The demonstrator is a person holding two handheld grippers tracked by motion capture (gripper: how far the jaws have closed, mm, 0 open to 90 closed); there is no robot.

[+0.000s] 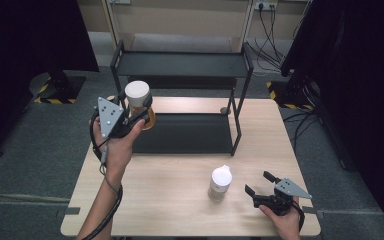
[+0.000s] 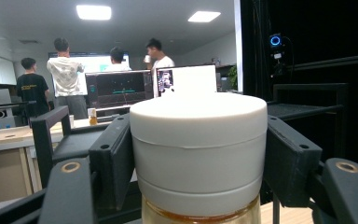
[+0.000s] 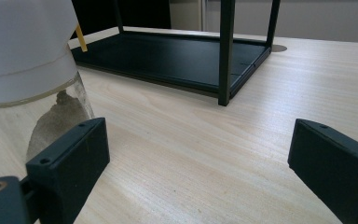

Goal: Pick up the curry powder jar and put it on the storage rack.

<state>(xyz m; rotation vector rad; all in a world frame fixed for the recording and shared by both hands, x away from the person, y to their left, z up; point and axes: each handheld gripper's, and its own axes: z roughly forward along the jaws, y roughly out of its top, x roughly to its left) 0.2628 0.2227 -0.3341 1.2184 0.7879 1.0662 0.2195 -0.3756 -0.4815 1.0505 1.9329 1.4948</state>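
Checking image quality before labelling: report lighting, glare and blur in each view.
High view: even light on the table, dark corners, slightly soft. Left gripper view: white-lidded jar in the left tongs looms large, ceiling lights glare, people behind are soft. Right gripper view: sheen on the wood, spouted jar blurred at the edge, right tongs sharp.

jar (image 1: 138, 98) left, above rack (image 1: 180, 131) | bottle (image 1: 220, 182) before rack — on table (image 1: 170, 195)

Two jars in all — one with amber contents and a white lid (image 1: 138, 97), one with a white spouted cap and grey powder (image 1: 220, 183). Two hand-held grippers — the left (image 1: 139, 111) and the right (image 1: 258, 183). One black two-tier shelf rack (image 1: 180, 65). One wooden table (image 1: 180, 200). Four people in the left gripper view.
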